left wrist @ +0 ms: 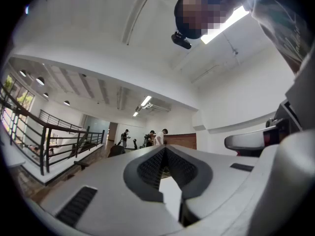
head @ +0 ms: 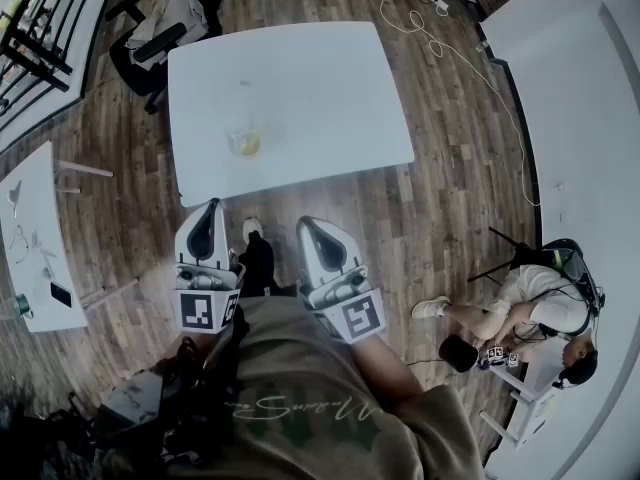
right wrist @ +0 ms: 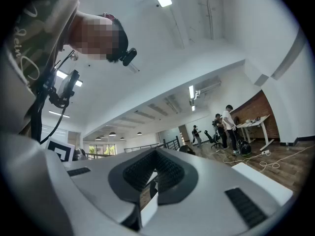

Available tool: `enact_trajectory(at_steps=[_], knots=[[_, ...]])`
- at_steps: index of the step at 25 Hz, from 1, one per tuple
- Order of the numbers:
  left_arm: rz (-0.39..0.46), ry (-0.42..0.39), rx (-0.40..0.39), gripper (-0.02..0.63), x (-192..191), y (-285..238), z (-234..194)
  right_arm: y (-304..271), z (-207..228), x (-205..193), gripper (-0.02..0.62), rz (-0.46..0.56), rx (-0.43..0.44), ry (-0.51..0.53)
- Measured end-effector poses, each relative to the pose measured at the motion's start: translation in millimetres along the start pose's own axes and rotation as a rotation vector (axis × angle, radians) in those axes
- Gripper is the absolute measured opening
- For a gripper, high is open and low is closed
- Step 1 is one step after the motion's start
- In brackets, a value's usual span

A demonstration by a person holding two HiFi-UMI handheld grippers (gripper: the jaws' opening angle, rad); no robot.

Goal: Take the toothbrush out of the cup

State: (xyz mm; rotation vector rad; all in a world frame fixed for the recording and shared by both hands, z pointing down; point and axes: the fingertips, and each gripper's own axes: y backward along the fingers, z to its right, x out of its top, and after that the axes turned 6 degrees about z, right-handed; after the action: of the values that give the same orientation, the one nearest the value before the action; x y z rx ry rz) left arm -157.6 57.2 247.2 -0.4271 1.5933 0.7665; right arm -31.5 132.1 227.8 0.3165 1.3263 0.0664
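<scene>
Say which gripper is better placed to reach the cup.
Probably left: the cup lies almost straight ahead of the left gripper; the right gripper sits further aside. Both are empty.

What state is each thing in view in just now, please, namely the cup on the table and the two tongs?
cup: upright on the white table, something yellowish inside, too small to identify; untouched.
left tongs: shut, empty, held near the body, short of the table.
right tongs: shut, empty, held near the body, short of the table.
</scene>
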Motion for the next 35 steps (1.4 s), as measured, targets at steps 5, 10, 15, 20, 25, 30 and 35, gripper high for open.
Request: enact_trajectory(at_steps=[5, 10, 15, 20, 25, 30, 35], knots=[[0.012, -0.029, -0.113, 0.011, 0, -50, 6, -36, 25, -15, 0.009, -0.014, -0.009, 0.013], [-0.013, -0.103, -0.063, 0.011, -6, -62, -1, -60, 41, -17, 0.012, -0.009, 0.022, -0.006], [0.009, -0.069, -0.039, 0.012, -4, -74, 6, -79, 49, -33, 0.034, -0.032, 0.072, -0.017], [-0.036, -0.083, -0.004, 0.012, -33, -83, -6, -88, 65, -54, 0.072, -0.054, 0.101, -0.024], [-0.043, -0.057, -0.007, 0.012, -46, -92, -11, -92, 74, -69, 0.086, -0.054, 0.090, -0.033], [-0.027, -0.076, 0.021, 0.011, -59, -99, -32, -112, 80, -94, 0.103, -0.054, 0.103, -0.028], [-0.005, -0.072, 0.041, 0.011, -79, -108, -48, -129, 93, -123, 0.115, -0.076, 0.091, -0.002]])
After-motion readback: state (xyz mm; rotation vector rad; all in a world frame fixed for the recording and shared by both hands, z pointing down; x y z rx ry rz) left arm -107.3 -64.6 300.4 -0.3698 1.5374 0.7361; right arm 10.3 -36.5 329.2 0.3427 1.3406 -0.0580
